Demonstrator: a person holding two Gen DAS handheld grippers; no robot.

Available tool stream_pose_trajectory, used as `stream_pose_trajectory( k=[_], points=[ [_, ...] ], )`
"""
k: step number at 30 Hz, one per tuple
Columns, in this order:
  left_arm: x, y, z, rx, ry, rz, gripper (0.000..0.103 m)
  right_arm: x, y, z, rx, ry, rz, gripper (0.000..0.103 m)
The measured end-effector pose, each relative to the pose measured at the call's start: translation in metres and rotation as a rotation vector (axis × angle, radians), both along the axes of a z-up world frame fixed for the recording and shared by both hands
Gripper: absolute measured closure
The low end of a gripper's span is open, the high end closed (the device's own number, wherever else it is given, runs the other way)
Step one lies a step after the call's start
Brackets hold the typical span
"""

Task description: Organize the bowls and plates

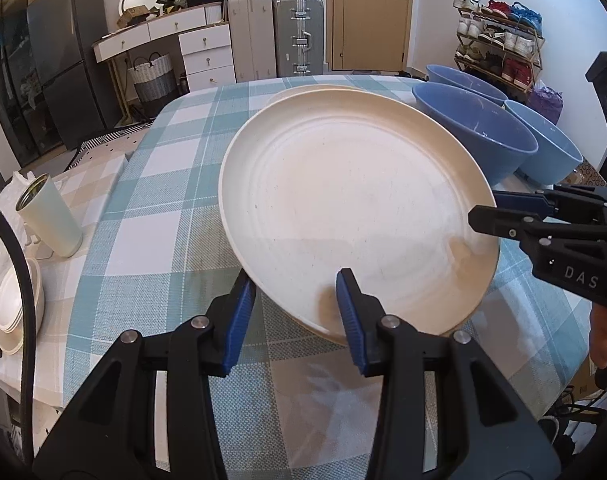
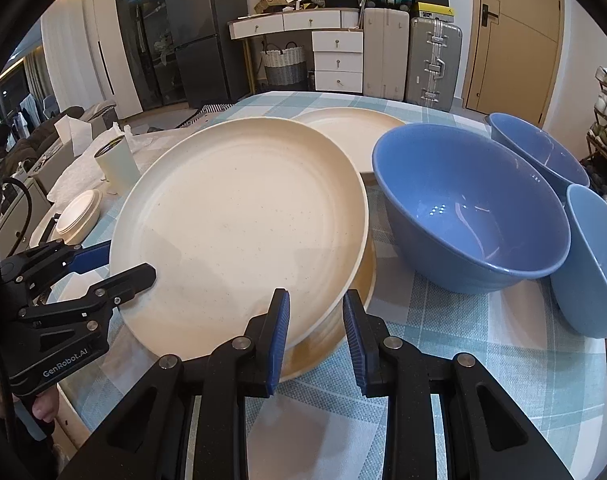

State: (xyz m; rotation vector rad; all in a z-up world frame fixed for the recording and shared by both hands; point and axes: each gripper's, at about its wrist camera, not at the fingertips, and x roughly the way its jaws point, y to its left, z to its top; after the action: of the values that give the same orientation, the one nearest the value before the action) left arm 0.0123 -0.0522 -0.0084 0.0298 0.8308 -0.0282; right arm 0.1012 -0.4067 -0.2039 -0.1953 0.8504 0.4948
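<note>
Cream plate (image 1: pixel 351 208) tilted atop lower plate (image 2: pixel 335 344). Left gripper (image 1: pixel 295 304) and right gripper (image 2: pixel 315 320) both released, straddling rim. Advice: settle flat, clear of blue bowl (image 2: pixel 471 208).

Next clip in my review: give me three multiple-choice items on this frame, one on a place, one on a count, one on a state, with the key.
1. Where do the blue bowls sit relative to the tilted cream plate, seen from the right wrist camera?
A. To its right
B. To its left
C. Stacked on it

2. How many blue bowls are on the table?
A. One
B. Three
C. Five

3. How does the tilted cream plate lie?
A. Flat on the cloth
B. Upside down
C. One edge raised, both grippers at its rim

Key: 1 A, the nearest blue bowl stands right of it. 2 B, three show in both views. 3 C, left gripper and right gripper straddle its rim.
</note>
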Motion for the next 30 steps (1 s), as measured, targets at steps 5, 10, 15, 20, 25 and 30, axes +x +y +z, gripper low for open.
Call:
stream_pose_trajectory(
  k=[5,10,15,20,25,30],
  points=[
    [0.003,-0.003,-0.007,0.007,0.014,-0.013,0.065,-0.002,-0.001,-0.005,-0.012,0.004,-0.010,0.075],
    [0.003,-0.004,-0.011,0.012,0.026,-0.020,0.065,-0.002,0.000,-0.010,-0.031,0.014,-0.013,0.075],
    [0.004,-0.005,-0.015,0.019,0.031,-0.023,0.064,-0.002,0.001,-0.014,-0.050,0.013,-0.016,0.075],
    [0.006,-0.007,-0.018,0.041,0.026,-0.024,0.064,-0.001,0.002,-0.017,-0.067,0.010,-0.021,0.073],
    [0.006,-0.008,-0.020,0.044,0.025,-0.027,0.062,-0.002,0.006,-0.019,-0.086,-0.001,-0.021,0.069],
    [0.005,-0.012,-0.020,0.044,0.023,-0.040,0.056,-0.003,0.009,-0.018,-0.076,-0.002,0.000,0.068]
  ],
)
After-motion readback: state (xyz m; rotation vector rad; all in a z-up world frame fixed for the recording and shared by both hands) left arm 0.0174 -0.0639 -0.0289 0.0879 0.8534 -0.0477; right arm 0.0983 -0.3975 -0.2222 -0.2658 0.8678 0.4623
